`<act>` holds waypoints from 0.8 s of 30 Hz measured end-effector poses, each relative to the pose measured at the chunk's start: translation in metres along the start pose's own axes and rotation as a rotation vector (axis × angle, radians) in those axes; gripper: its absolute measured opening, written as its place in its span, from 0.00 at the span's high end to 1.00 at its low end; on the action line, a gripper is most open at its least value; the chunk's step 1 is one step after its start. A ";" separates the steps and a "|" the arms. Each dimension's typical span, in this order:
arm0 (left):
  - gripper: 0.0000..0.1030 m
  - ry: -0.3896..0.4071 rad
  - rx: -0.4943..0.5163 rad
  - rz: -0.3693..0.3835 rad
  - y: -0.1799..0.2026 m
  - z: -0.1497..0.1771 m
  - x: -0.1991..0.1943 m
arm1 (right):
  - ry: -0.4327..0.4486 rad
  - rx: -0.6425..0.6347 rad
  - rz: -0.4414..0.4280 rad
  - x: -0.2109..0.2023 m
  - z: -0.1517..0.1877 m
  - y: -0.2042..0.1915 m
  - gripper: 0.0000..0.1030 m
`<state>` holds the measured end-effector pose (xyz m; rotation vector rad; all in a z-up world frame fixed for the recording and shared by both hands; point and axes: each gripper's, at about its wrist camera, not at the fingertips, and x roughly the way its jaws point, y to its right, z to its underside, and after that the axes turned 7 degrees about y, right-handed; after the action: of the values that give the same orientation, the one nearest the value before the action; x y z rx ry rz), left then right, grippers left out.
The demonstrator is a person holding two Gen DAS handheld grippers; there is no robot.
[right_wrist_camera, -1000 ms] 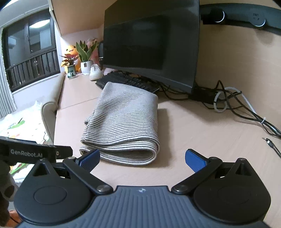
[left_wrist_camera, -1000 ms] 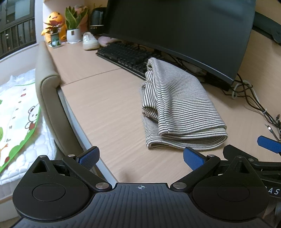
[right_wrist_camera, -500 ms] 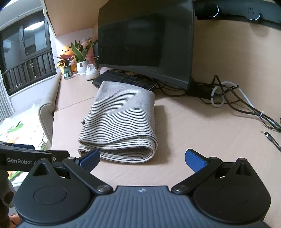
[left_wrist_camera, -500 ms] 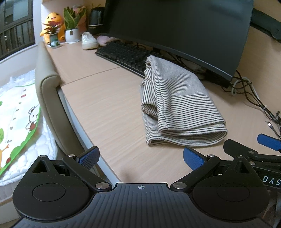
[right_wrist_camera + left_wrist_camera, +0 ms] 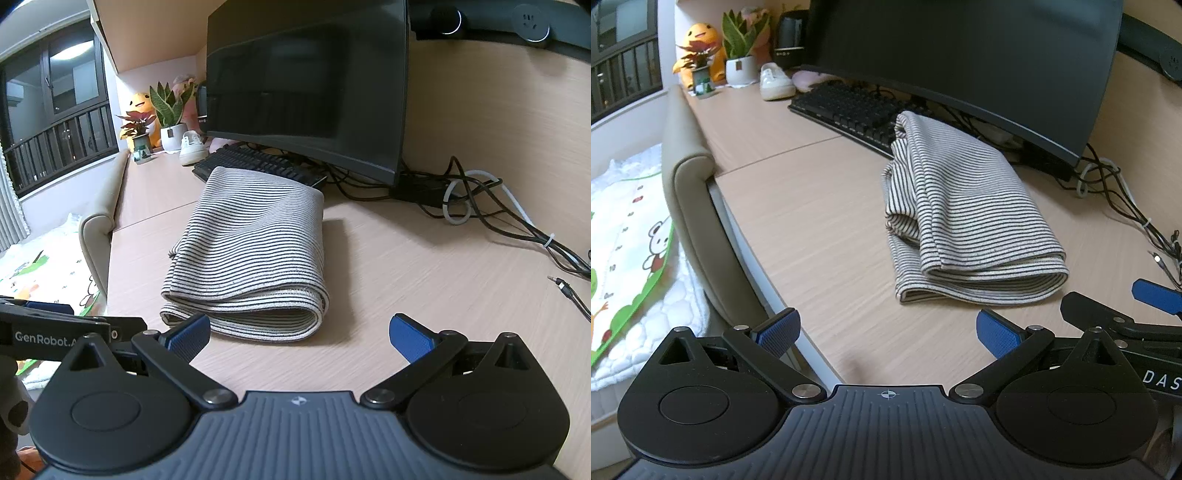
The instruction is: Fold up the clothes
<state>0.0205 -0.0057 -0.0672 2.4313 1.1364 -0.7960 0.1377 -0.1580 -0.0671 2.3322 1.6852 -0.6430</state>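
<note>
Left wrist view: we hold the left gripper w/ jaws spread wide, nothing between the blue pads. It hangs over the near edge of the desk, short of the garment. The striped garment lies folded on the desk, fwd and a bit right of our left tool, its rounded fold facing us and its far end touching or just overlapping the keyboard; we can't tell which. Behind it stands the dark monitor. Cables trail off at right. Far left corner of the desk has plants, a yellow plush and a white shoe. A padded chair back sits by the desk's left edge.

Right wrist view: our right gripper is also wide apart and empty, hovering just short of the garment; its left pad appears near the fold's near corner, not touching as far as we see. The left tool's body shows at far left. Monitor and cables sit beyond.
</note>
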 end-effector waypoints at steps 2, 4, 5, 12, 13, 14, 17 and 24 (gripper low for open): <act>0.00 -0.001 0.001 0.000 0.001 0.000 0.001 | -0.001 0.000 0.001 0.000 0.000 0.000 0.00; 0.00 -0.003 0.002 0.000 0.001 -0.001 0.002 | -0.002 0.000 0.000 0.000 0.000 0.001 0.00; 0.00 -0.004 0.003 0.000 0.001 -0.001 0.002 | -0.002 0.001 0.000 0.001 0.000 0.001 0.00; 0.00 -0.009 0.000 -0.001 0.000 -0.002 0.004 | -0.011 -0.010 0.001 0.002 -0.001 0.001 0.00; 0.00 -0.010 -0.001 -0.001 0.001 -0.002 0.004 | -0.011 -0.014 0.002 0.002 -0.001 0.001 0.00; 0.00 -0.010 -0.001 -0.002 0.001 -0.002 0.004 | -0.011 -0.019 0.003 0.002 -0.002 0.000 0.00; 0.00 -0.006 -0.001 -0.001 0.002 -0.003 0.004 | -0.004 -0.022 0.002 0.000 -0.003 0.000 0.00; 0.00 -0.011 -0.003 -0.001 0.003 -0.002 0.004 | -0.012 -0.019 0.002 0.001 -0.002 0.003 0.00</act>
<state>0.0260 -0.0038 -0.0677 2.4212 1.1345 -0.8065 0.1407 -0.1575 -0.0662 2.3127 1.6763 -0.6364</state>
